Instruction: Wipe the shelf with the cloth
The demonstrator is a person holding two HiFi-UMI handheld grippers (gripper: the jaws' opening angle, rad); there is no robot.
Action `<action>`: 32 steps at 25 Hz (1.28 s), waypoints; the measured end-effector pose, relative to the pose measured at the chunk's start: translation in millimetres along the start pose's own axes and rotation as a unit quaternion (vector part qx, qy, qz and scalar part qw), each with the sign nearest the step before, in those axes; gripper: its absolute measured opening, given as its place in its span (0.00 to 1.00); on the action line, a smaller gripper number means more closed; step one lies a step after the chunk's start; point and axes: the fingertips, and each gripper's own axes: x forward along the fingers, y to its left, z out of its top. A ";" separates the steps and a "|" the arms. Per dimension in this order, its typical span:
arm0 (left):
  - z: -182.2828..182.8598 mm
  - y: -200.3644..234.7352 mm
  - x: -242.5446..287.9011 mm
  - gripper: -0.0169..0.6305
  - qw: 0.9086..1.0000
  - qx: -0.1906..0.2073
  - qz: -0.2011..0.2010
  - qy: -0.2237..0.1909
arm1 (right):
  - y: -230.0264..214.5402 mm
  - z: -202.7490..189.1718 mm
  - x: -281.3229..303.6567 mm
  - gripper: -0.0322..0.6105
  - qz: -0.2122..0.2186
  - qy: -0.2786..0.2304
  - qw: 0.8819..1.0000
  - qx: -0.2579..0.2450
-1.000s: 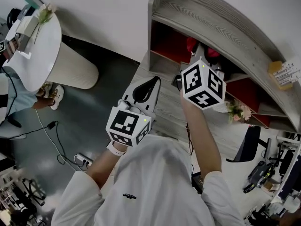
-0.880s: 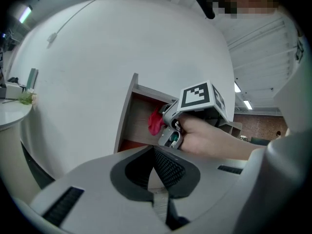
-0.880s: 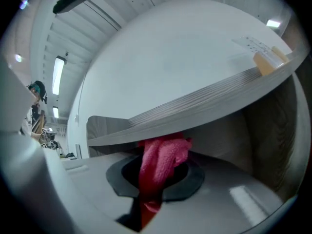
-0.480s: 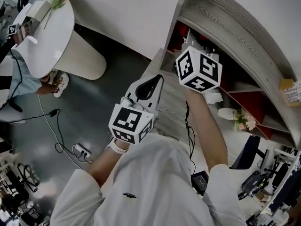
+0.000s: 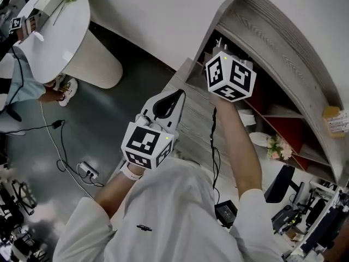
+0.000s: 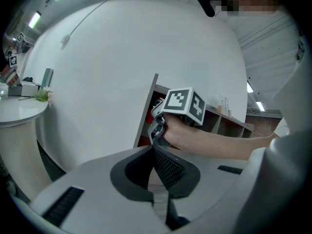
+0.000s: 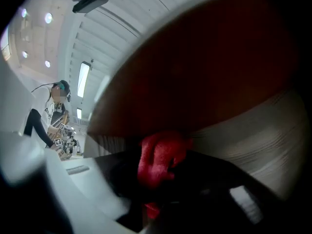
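The grey wooden shelf [image 5: 262,23] with red back panels stands at the upper right of the head view. My right gripper [image 7: 156,179] reaches into its left-end compartment, and only its marker cube [image 5: 230,76] shows from above. Its jaws are shut on a red cloth [image 7: 158,160], which presses against the red back panel beside the grey shelf board [image 7: 253,140]. My left gripper [image 5: 168,100] hovers lower, outside the shelf over its grey ledge [image 5: 193,119]. Its jaws [image 6: 154,150] are shut with nothing between them. The right cube [image 6: 183,104] also shows ahead of it.
A round white table [image 5: 52,34] with small items stands at the upper left. Cables and a power strip [image 5: 87,171] lie on the dark floor. Further right in the shelf sit a white dish [image 5: 259,138] and flowers [image 5: 278,146]. A yellow box [image 5: 334,119] rests on top.
My right gripper has slid with the cloth toward the shelf's left end. The cloth, seen from above a second ago, is now hidden behind the cube. The left gripper has barely moved.
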 end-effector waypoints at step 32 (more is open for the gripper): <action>-5.4 -17.3 -6.2 0.03 1.000 -0.008 -0.004 -0.001 | -67.7 -133.4 -35.1 0.13 -0.091 0.352 0.931 -0.019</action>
